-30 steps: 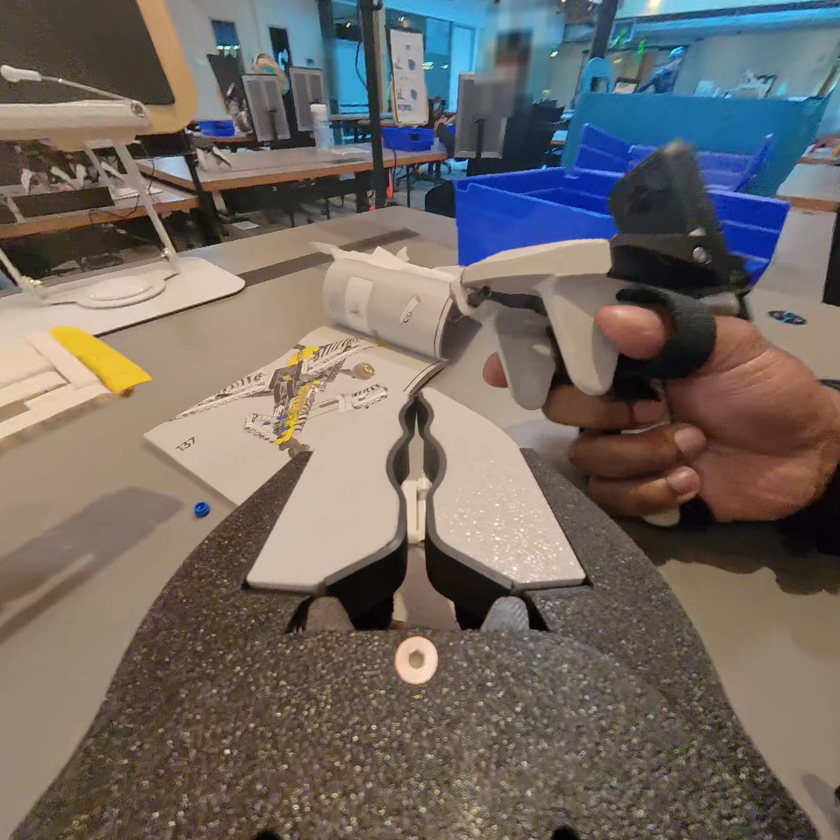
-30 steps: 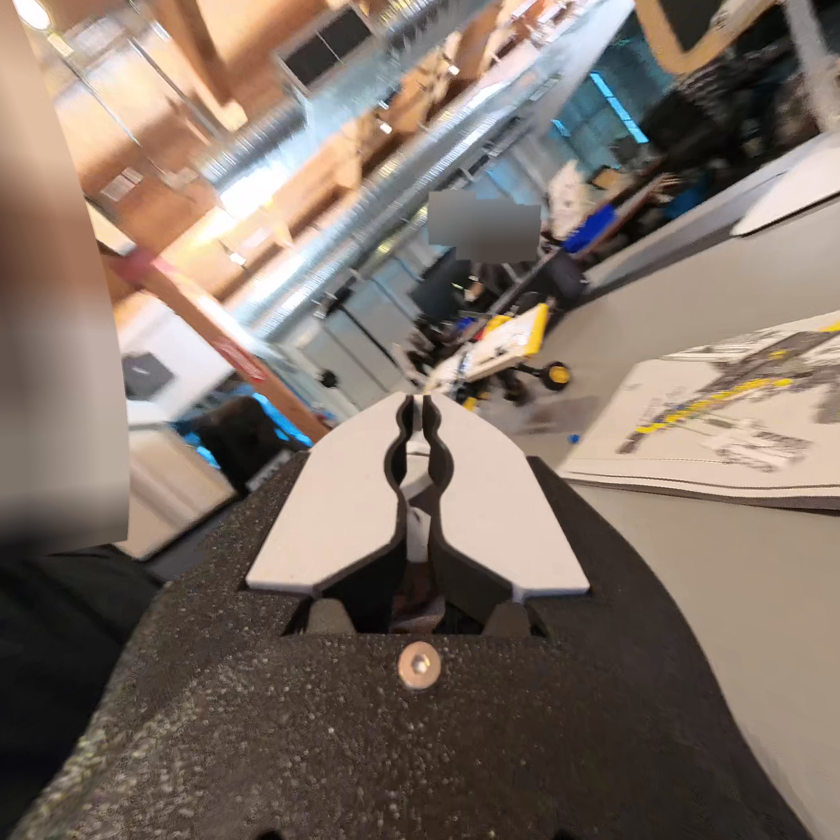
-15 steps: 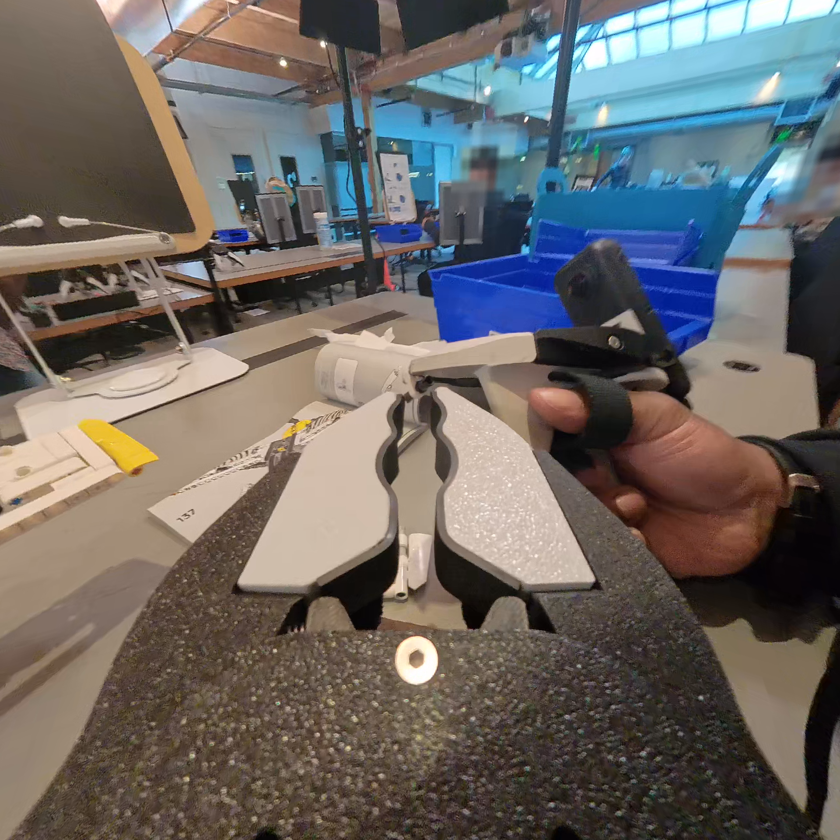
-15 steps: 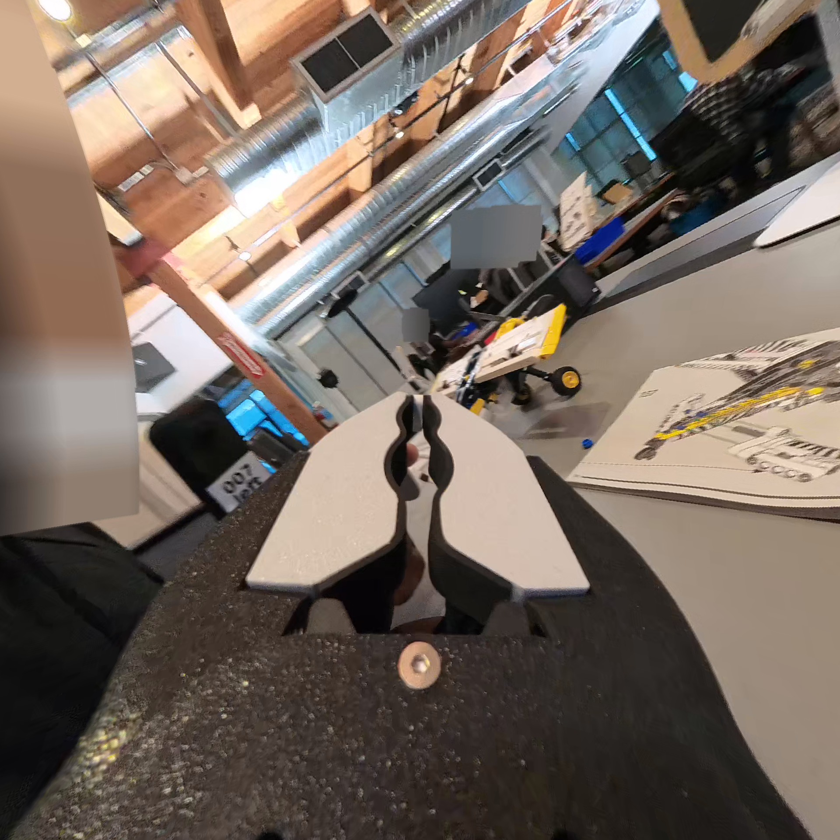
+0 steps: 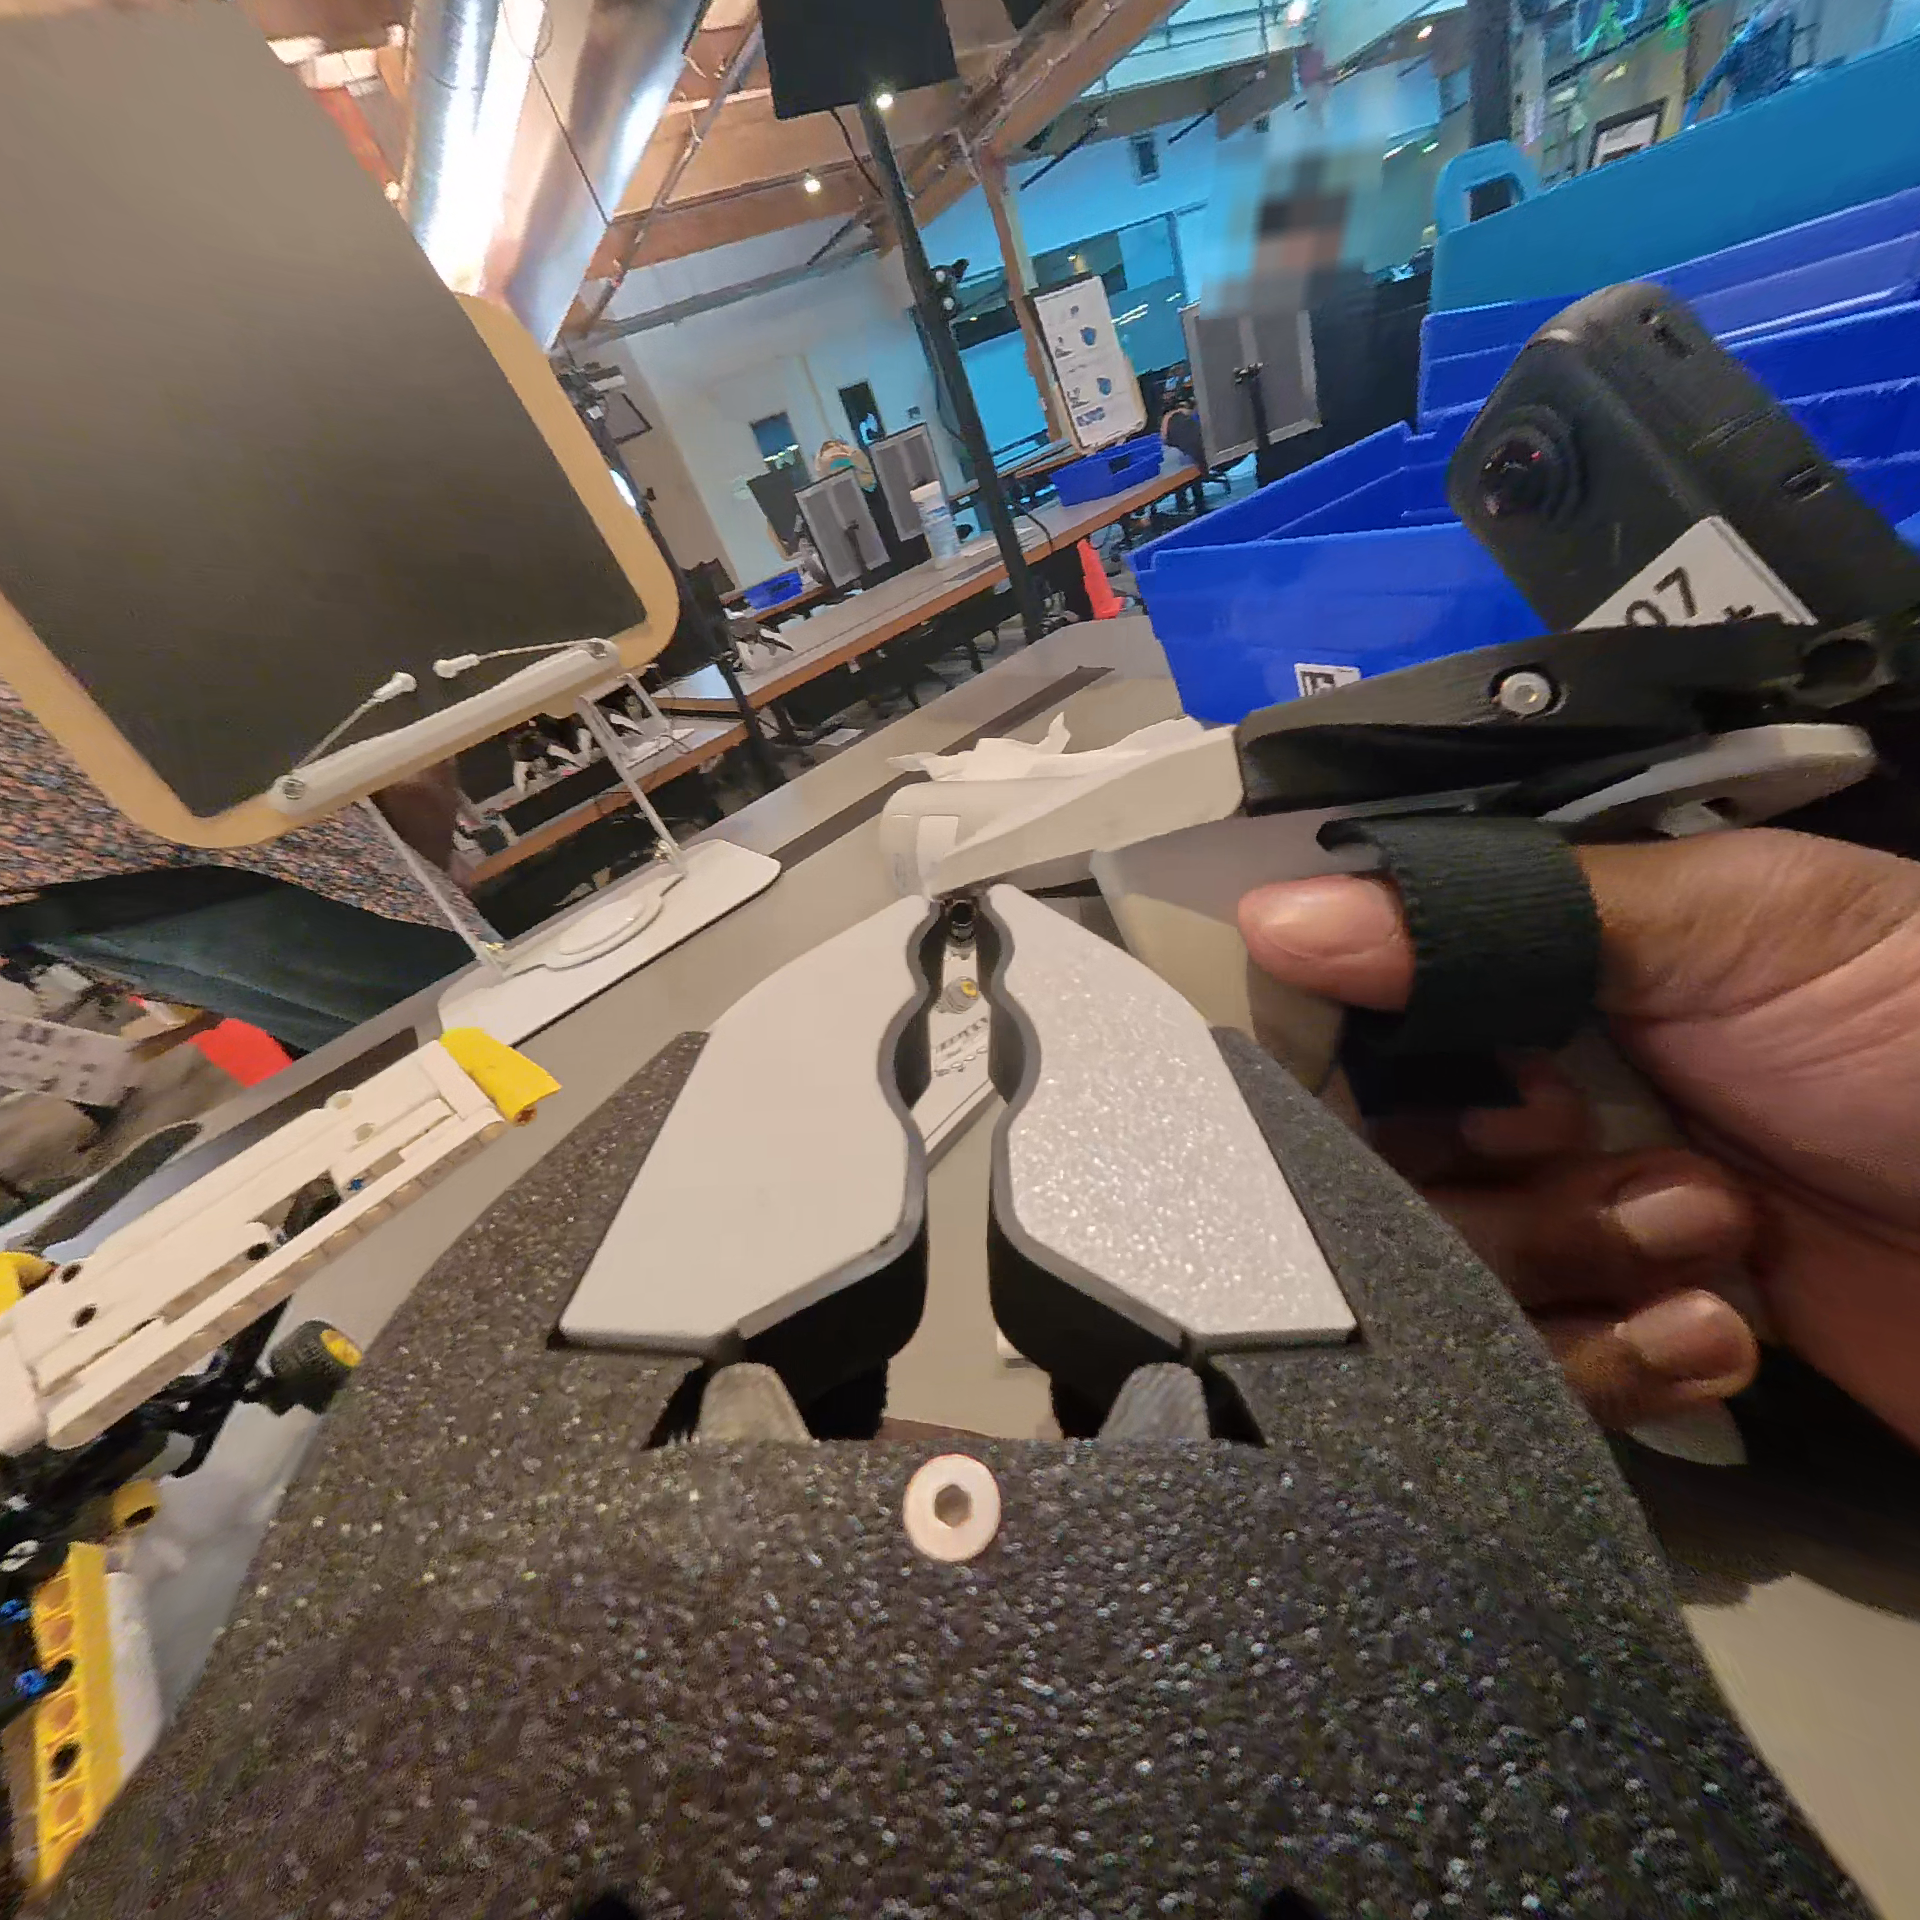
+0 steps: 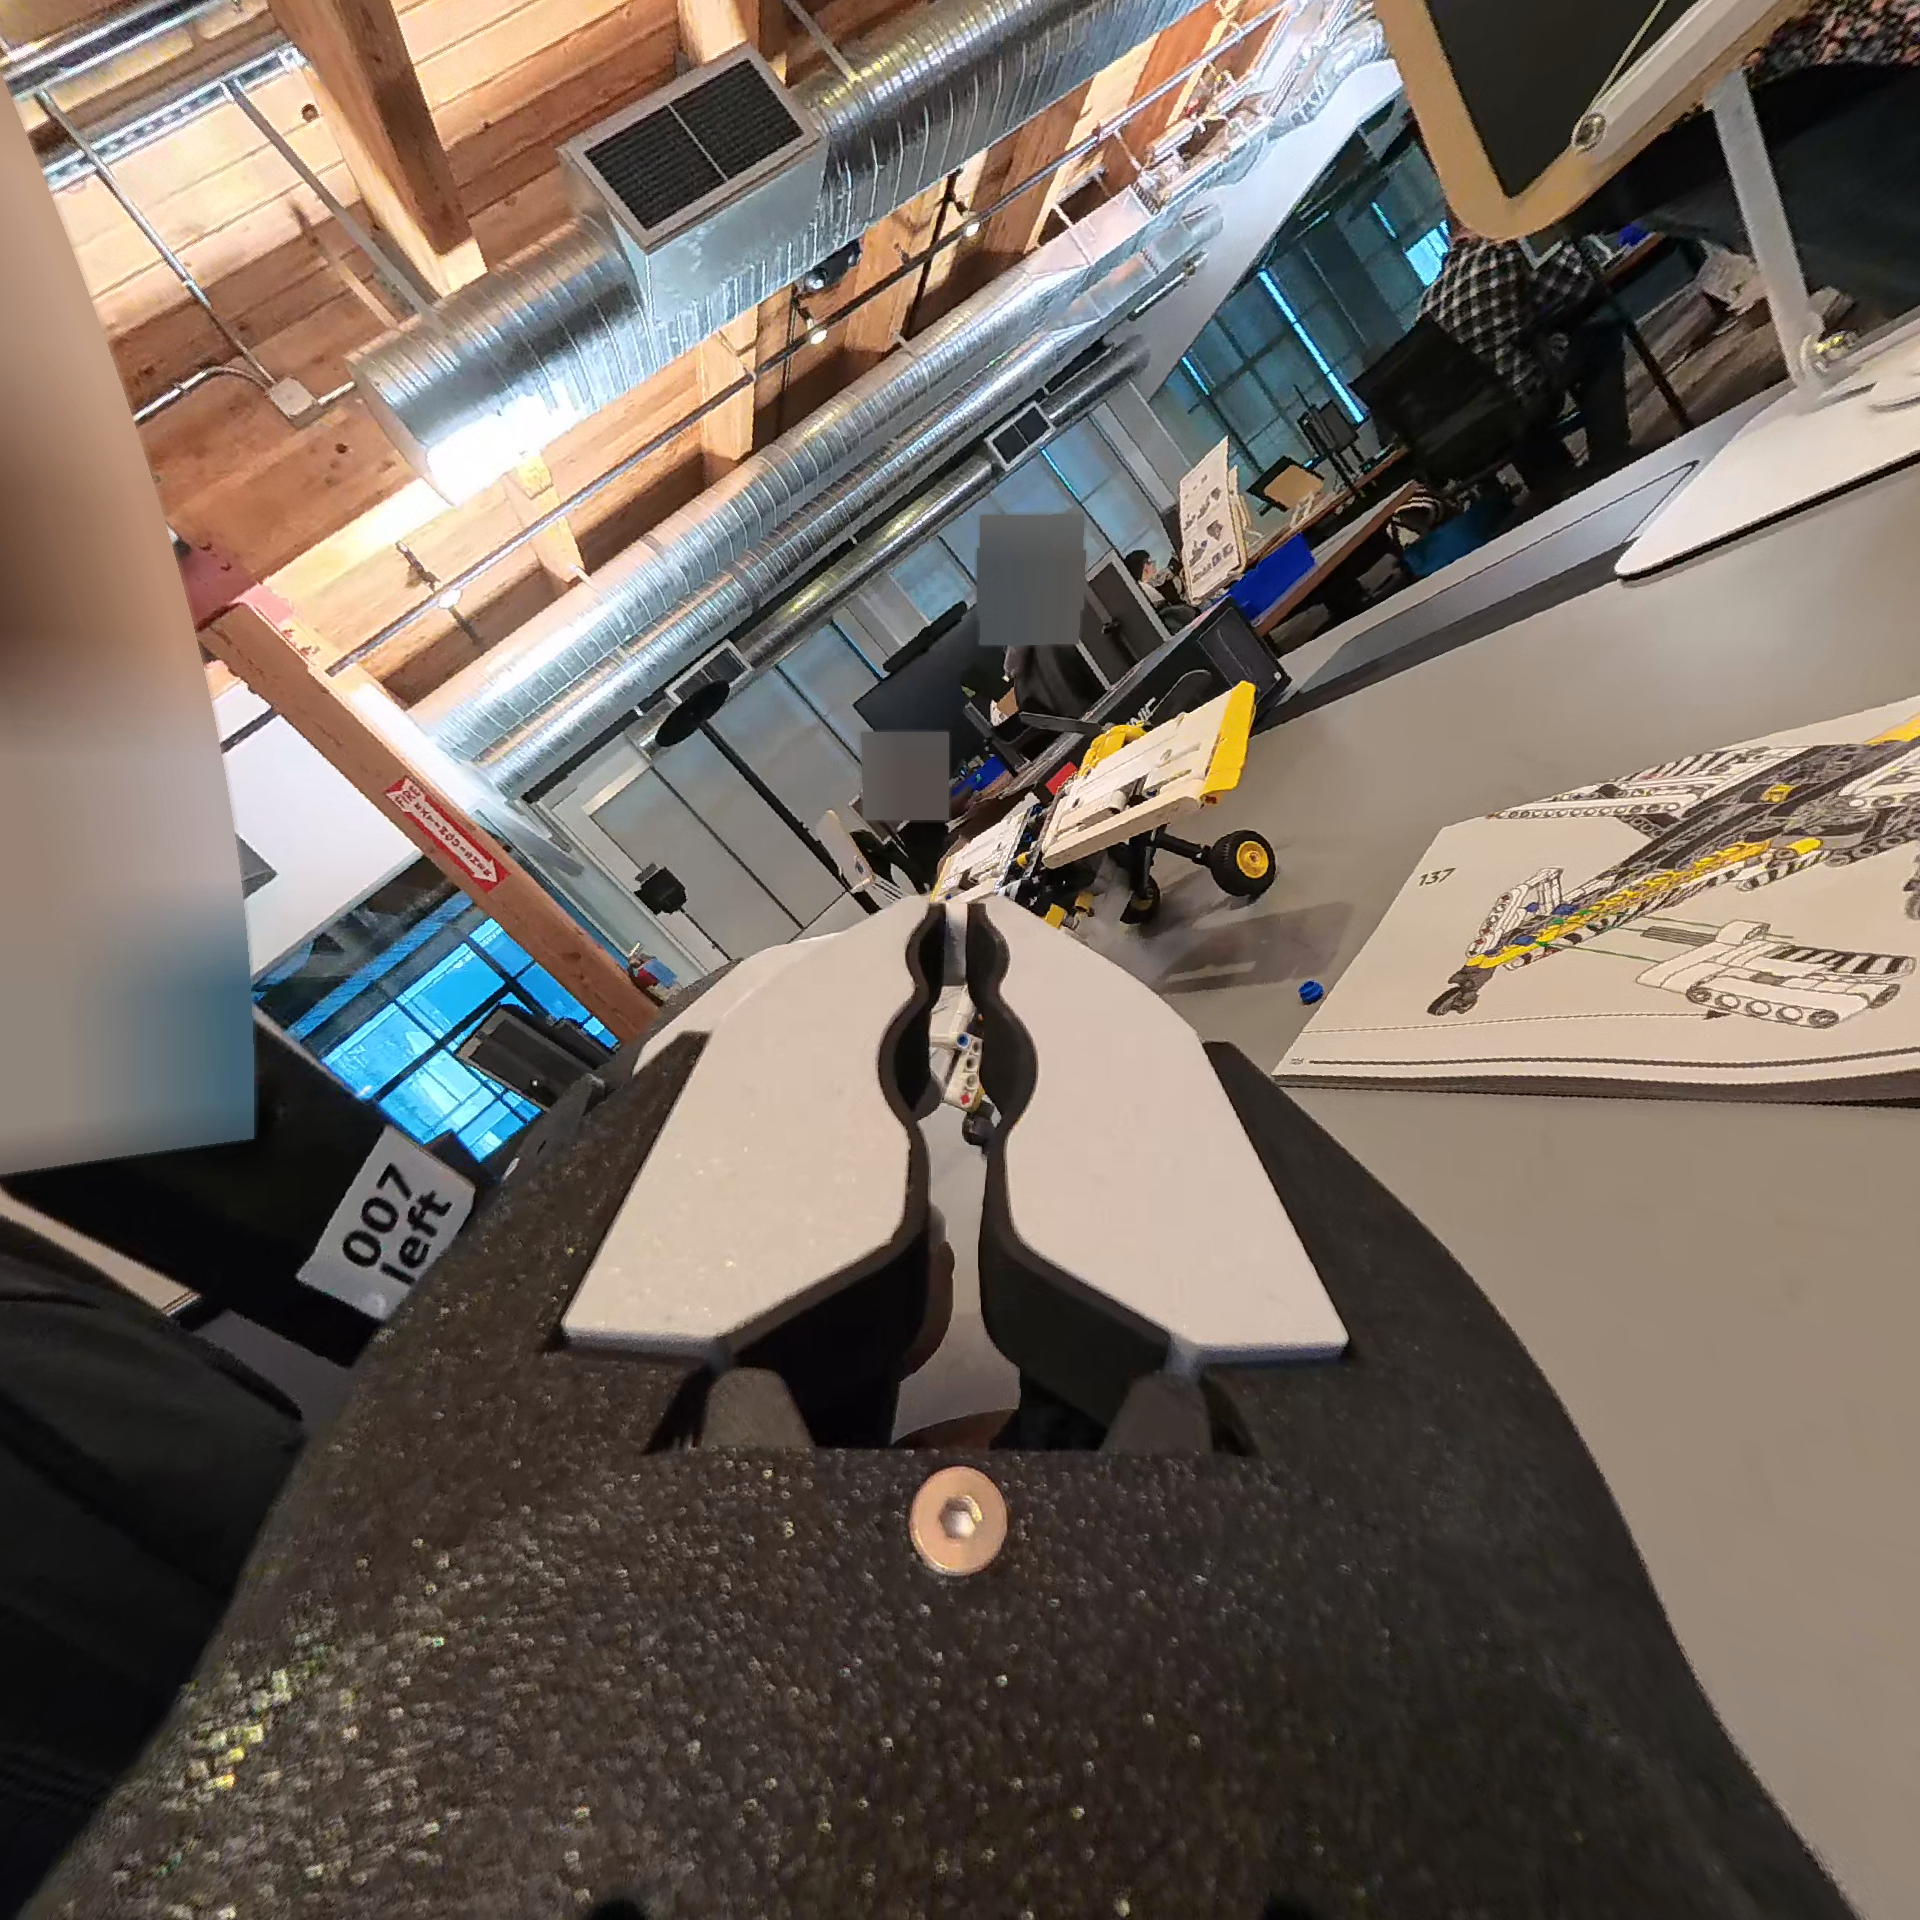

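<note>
- Our left tongs are almost closed. A small black piece sits between the two tips, up in the air above the table, and the tips press on it from both sides.
- Our right tongs are nearly closed too, with only a thin slit left. We cannot tell if they hold anything. In the left view their point touches the top of the small black piece.
- The hand on the right tongs fills the right side, so there is little room there.
- On the left, a white and yellow toy model sticks out near the left tongs. It is blocky, with small round wheels.
- An open booklet lies flat on the table to the right of the right tongs. A tiny blue bead lies just beside its edge.
- The table is smooth and grey, with bare room between the booklet and the toy model.
- Farther back are a white tube lying on its side and hard blue bins.
- The tongs have pale, grainy fingers with wavy black inner edges.
</note>
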A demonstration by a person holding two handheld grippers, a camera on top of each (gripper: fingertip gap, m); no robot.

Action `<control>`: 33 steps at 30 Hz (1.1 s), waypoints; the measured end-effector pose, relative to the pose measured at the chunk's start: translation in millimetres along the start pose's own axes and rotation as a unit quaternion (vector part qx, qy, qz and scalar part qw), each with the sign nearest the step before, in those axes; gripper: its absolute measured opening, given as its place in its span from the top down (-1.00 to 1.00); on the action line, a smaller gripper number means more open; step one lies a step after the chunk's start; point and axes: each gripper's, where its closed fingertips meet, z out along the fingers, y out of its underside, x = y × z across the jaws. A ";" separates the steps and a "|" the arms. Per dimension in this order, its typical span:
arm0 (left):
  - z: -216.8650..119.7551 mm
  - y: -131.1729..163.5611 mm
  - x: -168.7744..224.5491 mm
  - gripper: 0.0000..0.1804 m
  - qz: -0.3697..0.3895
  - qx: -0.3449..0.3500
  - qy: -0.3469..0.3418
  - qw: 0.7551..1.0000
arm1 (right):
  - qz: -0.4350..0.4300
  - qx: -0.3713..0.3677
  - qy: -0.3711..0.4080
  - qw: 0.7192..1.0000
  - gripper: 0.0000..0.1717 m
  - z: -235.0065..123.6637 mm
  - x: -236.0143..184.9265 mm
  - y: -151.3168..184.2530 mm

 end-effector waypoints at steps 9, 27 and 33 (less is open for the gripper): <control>-8.3 -2.7 -3.0 0.95 0.032 0.018 0.010 0.999 | 0.032 -0.040 -0.031 0.998 0.82 3.1 -2.4 6.1; -45.1 -19.1 11.9 0.95 0.259 0.170 0.121 0.943 | 0.025 -0.151 -0.165 0.974 0.80 -10.6 -41.5 26.8; -46.1 -20.7 13.2 0.95 0.246 0.180 0.133 0.943 | 0.002 -0.143 -0.164 0.976 0.80 -11.5 -43.5 25.5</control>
